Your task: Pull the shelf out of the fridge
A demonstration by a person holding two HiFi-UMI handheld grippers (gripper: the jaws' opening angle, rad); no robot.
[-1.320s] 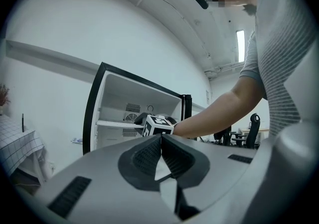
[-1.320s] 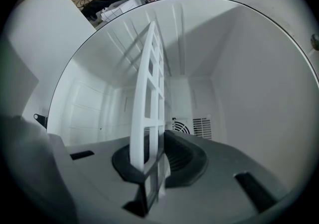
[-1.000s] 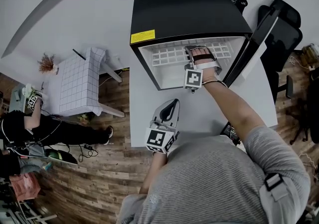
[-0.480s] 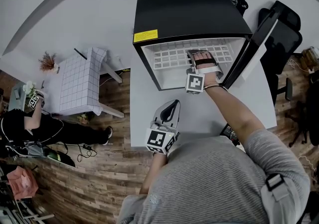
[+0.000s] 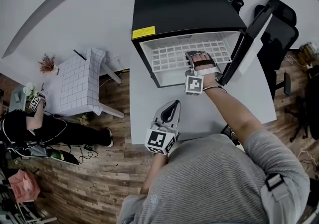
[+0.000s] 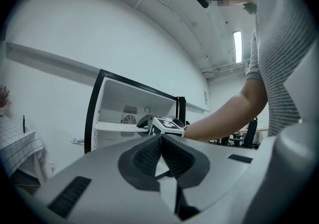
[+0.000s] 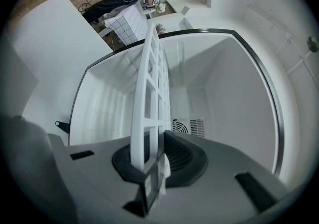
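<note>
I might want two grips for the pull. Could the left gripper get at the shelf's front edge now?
Probably yes: the door stands open, nothing lies on the table between left gripper and shelf, and the right gripper clamps only the edge's right part.

We note the white grid shelf (image 5: 172, 56) lying level at mid-height inside the black mini fridge (image 5: 187, 11), which has a white interior. Its door (image 5: 251, 36) stands open at right.
</note>
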